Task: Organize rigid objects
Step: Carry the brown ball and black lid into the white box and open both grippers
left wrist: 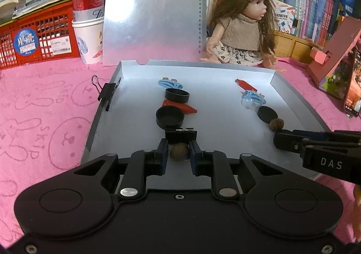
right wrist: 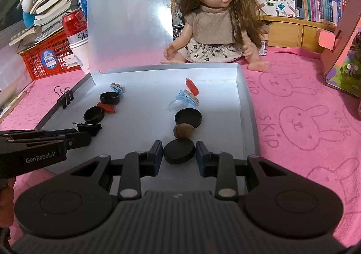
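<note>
the small round brown nut (left wrist: 179,151) sits low between the two blue pads of the left gripper (left wrist: 179,152), on the floor of the shallow grey cardboard tray (left wrist: 225,132). the pads stand just beside it on both sides, but i cannot tell if they really press it, so i judge the jaws as closing around it or just letting it go. directly ahead of this gripper lies a black binder clip (left wrist: 180,135), then a black round cap (left wrist: 169,117), a red cone-shaped piece (left wrist: 180,106), a second black cap (left wrist: 177,95) and a light blue toothed hair clip (left wrist: 170,83). they make one line running away from the fingers, so the nut seems placed here to continue that column.

the right gripper (right wrist: 179,152) does the same work on the other side: the flat black round disc (right wrist: 179,150) lies between its pads with a little gap on each side, so the jaws look open around it, not squeezing. ahead of it are a second brown nut (right wrist: 183,131), a black cap (right wrist: 188,118), a blue hair clip with a clear ring (right wrist: 183,99) and a red cylinder (right wrist: 191,87), a second column.

both grippers are held low and flat, probably so the small pieces do not roll. outside the tray, to the left, another black binder clip (left wrist: 106,93) holds the tray wall. behind the tray sits a doll with brown hair (right wrist: 216,17) on the pink towel (right wrist: 304,107)
</note>
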Tool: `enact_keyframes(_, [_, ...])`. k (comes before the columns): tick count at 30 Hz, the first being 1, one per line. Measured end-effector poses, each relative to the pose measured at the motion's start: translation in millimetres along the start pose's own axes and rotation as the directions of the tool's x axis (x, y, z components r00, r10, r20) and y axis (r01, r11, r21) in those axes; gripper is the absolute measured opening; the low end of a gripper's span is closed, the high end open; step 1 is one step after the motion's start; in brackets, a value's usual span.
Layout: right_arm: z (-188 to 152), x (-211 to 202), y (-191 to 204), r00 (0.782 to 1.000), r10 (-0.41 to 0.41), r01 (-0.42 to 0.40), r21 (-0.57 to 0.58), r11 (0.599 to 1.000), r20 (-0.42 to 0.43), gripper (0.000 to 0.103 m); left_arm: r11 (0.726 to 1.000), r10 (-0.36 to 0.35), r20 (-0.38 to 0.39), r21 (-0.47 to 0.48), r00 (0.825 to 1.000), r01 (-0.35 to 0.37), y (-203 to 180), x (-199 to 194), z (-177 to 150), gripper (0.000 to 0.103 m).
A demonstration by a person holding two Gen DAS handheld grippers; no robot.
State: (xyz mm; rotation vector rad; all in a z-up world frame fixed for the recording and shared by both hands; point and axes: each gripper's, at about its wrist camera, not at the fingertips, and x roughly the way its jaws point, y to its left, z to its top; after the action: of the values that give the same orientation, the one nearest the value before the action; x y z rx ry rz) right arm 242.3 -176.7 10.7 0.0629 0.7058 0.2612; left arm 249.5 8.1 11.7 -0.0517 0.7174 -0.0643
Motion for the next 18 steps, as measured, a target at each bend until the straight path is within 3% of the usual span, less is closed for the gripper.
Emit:
enact_keyframes(15, [-4, -3, 10, 0.999, -0.039, 0.038, -0.070, 0.997, -0.014, 0.039, 1.000, 0.013, 0.009, 0.025, 1.000, -0.014, -4, -3, -4, 0.020])
enact_keyframes(17, [-5, -3, 11, 0.999, -0.044, 0.043, -0.081, 0.996, -0.011, 0.051, 0.999, 0.013, 0.012, 0.029, 1.000, -0.014, -4, -4, -5, 0.020])
enact_keyframes(18, [-6, -3, 11, 0.999, -0.046, 0.045, -0.084, 0.995, -0.010, 0.051, 0.999, 0.014, 0.013, 0.030, 1.000, -0.014, -5, -4, -5, 0.020])
